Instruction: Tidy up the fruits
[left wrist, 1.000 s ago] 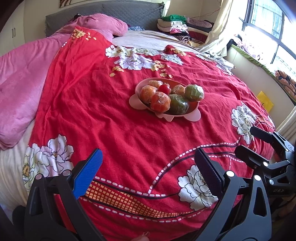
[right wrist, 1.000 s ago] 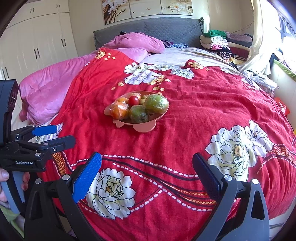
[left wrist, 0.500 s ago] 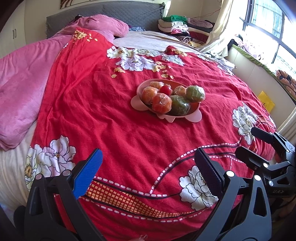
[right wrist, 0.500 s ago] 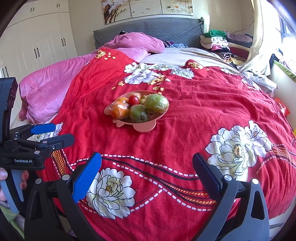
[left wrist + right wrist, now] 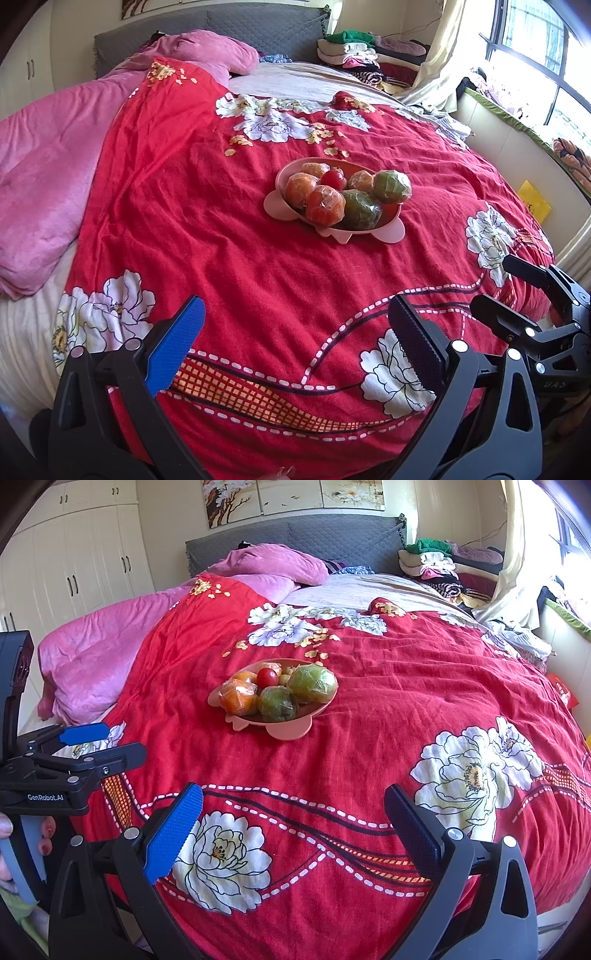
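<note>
A pink bowl (image 5: 275,205) (image 5: 291,733) sits mid-bed on the red floral quilt (image 5: 229,258) (image 5: 388,701). It holds several plastic-wrapped fruits: orange ones (image 5: 325,205) (image 5: 239,699), green ones (image 5: 392,186) (image 5: 312,683) and a small red tomato (image 5: 333,179) (image 5: 267,677). My left gripper (image 5: 295,339) hangs open and empty over the quilt's near edge, well short of the bowl. My right gripper (image 5: 295,821) is likewise open and empty near the bed's foot. Each gripper shows in the other's view: right gripper (image 5: 506,288) at the right edge, left gripper (image 5: 110,744) at the left edge.
A pink blanket (image 5: 40,177) (image 5: 92,657) lies along the bed's left side, with a pink pillow (image 5: 273,566) by the grey headboard (image 5: 295,535). Folded clothes (image 5: 432,565) are stacked at the far right. A window ledge (image 5: 517,122) runs along the right. White wardrobes (image 5: 74,561) stand at left.
The left wrist view has crept slightly forward and right, so the bowl sits a little lower in the frame. The right gripper has barely moved. Both stay open.
</note>
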Action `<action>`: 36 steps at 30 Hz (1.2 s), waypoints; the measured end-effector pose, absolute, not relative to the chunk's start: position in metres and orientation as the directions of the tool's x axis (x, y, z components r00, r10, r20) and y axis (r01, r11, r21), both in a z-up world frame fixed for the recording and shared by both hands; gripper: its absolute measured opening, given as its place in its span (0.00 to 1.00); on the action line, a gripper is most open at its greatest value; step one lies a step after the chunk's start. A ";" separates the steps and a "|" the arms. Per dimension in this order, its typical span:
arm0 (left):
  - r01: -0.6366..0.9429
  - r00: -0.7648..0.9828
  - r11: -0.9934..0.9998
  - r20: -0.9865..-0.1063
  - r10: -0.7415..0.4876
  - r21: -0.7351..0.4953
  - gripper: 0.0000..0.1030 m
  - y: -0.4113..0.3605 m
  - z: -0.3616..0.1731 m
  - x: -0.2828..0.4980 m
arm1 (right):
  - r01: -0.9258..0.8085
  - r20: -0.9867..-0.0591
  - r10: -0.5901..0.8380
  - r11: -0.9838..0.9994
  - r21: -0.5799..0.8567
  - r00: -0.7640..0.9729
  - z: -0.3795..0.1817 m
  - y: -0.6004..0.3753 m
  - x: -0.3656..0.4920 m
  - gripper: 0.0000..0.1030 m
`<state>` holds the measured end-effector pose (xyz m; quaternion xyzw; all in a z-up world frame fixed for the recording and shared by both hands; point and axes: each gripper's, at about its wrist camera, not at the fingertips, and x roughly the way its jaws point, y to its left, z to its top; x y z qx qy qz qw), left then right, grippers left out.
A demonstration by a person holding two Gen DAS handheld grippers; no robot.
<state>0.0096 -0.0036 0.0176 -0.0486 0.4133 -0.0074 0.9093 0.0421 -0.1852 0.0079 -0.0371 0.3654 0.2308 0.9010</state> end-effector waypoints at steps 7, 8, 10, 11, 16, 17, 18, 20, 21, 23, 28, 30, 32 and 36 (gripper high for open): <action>-0.025 0.652 0.996 -0.757 -0.051 -0.088 0.91 -0.004 0.016 0.010 | -0.441 -0.677 0.383 0.892 0.096 0.629 0.008 -0.186 0.041 0.95; -0.024 0.651 0.996 -0.757 -0.052 -0.089 0.91 -0.004 0.015 0.010 | -0.442 -0.676 0.385 0.892 0.097 0.629 0.008 -0.186 0.041 0.95; -0.025 0.652 0.996 -0.757 -0.050 -0.088 0.91 -0.004 0.016 0.009 | -0.440 -0.677 0.383 0.893 0.096 0.629 0.008 -0.186 0.041 0.95; -0.024 0.652 0.996 -0.756 -0.051 -0.088 0.91 -0.004 0.016 0.010 | -0.440 -0.677 0.382 0.893 0.096 0.629 0.008 -0.186 0.041 0.95; -0.031 0.652 0.996 -0.757 -0.042 -0.082 0.91 -0.003 0.015 0.010 | -0.442 -0.676 0.384 0.892 0.096 0.629 0.008 -0.186 0.040 0.95; -0.031 0.652 0.996 -0.757 -0.041 -0.081 0.91 -0.003 0.015 0.010 | -0.443 -0.677 0.384 0.892 0.095 0.628 0.008 -0.186 0.041 0.95; -0.032 0.652 0.996 -0.757 -0.039 -0.079 0.91 -0.002 0.015 0.010 | -0.441 -0.678 0.381 0.893 0.093 0.628 0.008 -0.185 0.041 0.95; -0.033 0.652 0.996 -0.757 -0.040 -0.080 0.91 -0.003 0.015 0.010 | -0.443 -0.677 0.384 0.891 0.095 0.628 0.008 -0.185 0.041 0.95; -0.032 0.653 0.996 -0.757 -0.040 -0.080 0.91 -0.002 0.015 0.010 | -0.442 -0.677 0.383 0.892 0.095 0.629 0.008 -0.185 0.041 0.95; -0.033 0.652 0.996 -0.758 -0.038 -0.079 0.91 -0.002 0.015 0.010 | -0.442 -0.677 0.384 0.892 0.095 0.628 0.007 -0.186 0.041 0.95; -0.035 0.651 0.996 -0.758 -0.036 -0.077 0.91 -0.001 0.015 0.010 | -0.442 -0.679 0.381 0.892 0.092 0.628 0.007 -0.185 0.041 0.95; -0.036 0.652 0.996 -0.757 -0.035 -0.077 0.91 -0.001 0.015 0.010 | -0.442 -0.679 0.381 0.892 0.091 0.628 0.006 -0.184 0.041 0.95; -0.035 0.651 0.996 -0.759 -0.035 -0.076 0.91 -0.002 0.015 0.010 | -0.442 -0.678 0.381 0.892 0.092 0.629 0.006 -0.185 0.041 0.95; -0.037 0.652 0.996 -0.758 -0.033 -0.076 0.91 0.000 0.015 0.010 | -0.440 -0.681 0.377 0.893 0.089 0.628 0.005 -0.185 0.041 0.95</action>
